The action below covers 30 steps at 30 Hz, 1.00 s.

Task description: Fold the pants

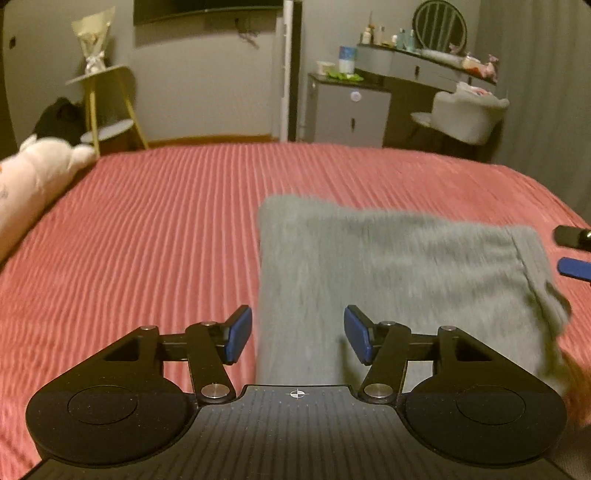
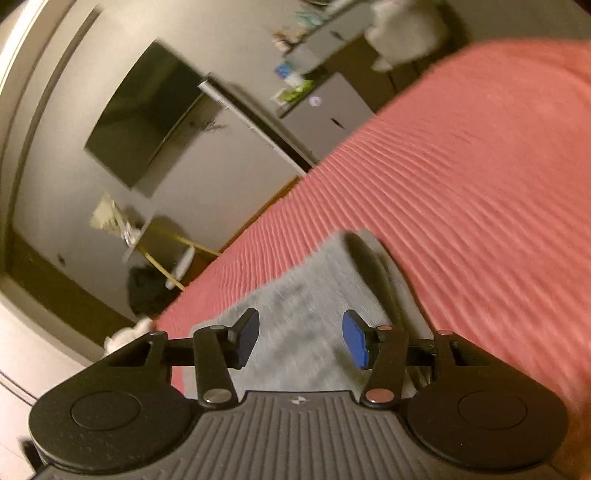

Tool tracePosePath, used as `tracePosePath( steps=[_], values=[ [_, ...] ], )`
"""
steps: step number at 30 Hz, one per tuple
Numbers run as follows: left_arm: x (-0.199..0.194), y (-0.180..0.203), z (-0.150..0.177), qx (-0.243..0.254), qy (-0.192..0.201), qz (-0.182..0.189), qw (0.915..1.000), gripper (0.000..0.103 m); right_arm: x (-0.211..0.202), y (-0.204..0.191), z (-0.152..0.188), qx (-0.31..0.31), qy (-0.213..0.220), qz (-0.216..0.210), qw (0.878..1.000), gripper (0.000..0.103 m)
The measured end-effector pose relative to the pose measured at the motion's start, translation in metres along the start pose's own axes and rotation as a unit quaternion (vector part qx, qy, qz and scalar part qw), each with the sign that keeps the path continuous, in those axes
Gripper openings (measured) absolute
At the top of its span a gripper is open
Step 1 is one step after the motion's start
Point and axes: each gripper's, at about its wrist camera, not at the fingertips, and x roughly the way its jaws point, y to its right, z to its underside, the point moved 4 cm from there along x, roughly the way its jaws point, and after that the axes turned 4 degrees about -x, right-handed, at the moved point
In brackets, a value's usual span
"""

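Grey pants (image 1: pixel 399 273) lie folded into a rough rectangle on the red ribbed bedspread (image 1: pixel 155 236). My left gripper (image 1: pixel 298 339) is open and empty, above the near left edge of the pants. My right gripper (image 2: pixel 301 339) is open and empty too, tilted, with the grey pants (image 2: pixel 306 295) under and ahead of its fingers. The right gripper's fingertips (image 1: pixel 574 254) show at the right edge of the left wrist view, beside the pants' right end.
A white plush toy (image 1: pixel 33 184) lies at the bed's left edge. Beyond the bed stand a yellow-legged side table (image 1: pixel 103 107), a grey cabinet (image 1: pixel 347 110), a vanity desk with a round mirror (image 1: pixel 439 26) and a grey chair (image 1: pixel 465 114). A dark TV (image 2: pixel 144 110) hangs on the wall.
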Motion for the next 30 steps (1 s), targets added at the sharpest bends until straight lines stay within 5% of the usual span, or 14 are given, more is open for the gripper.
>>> tracePosePath(
  steps=[4,8,10,12,16,18,21,26,30],
  values=[
    [0.029,0.009,-0.031,0.005,0.004,-0.003,1.0000,0.067,0.044,-0.032,0.004,-0.136,-0.013,0.045,0.990,0.051],
    [0.081,-0.002,-0.043,-0.008,-0.034,-0.065,0.9973,0.072,0.075,-0.018,0.020,-0.220,-0.026,0.101,0.970,0.048],
    [0.092,-0.010,-0.044,-0.025,-0.054,-0.063,0.9962,0.069,0.072,-0.021,0.026,-0.266,-0.018,0.114,0.957,0.048],
    [0.086,-0.011,-0.050,-0.055,-0.035,-0.046,0.9968,0.068,0.059,-0.024,0.024,-0.267,-0.009,0.106,0.958,0.048],
    [0.098,0.010,-0.055,-0.014,-0.029,-0.040,0.9987,0.078,0.049,-0.027,0.004,-0.210,0.032,0.086,0.973,0.053],
    [0.114,0.015,-0.050,0.010,-0.042,-0.057,0.9975,0.085,0.062,-0.025,0.005,-0.230,0.022,0.094,0.968,0.064],
    [0.123,0.007,-0.047,-0.003,-0.047,-0.061,0.9970,0.095,0.097,-0.013,0.021,-0.291,-0.027,0.155,0.944,0.079],
    [0.111,-0.004,-0.045,-0.010,-0.049,-0.040,0.9979,0.095,0.091,0.020,0.020,-0.158,-0.039,0.105,0.981,0.086],
    [0.089,-0.014,-0.037,-0.018,-0.056,-0.033,0.9977,0.093,0.062,0.024,0.029,-0.123,-0.050,0.086,0.987,0.089]
  ],
)
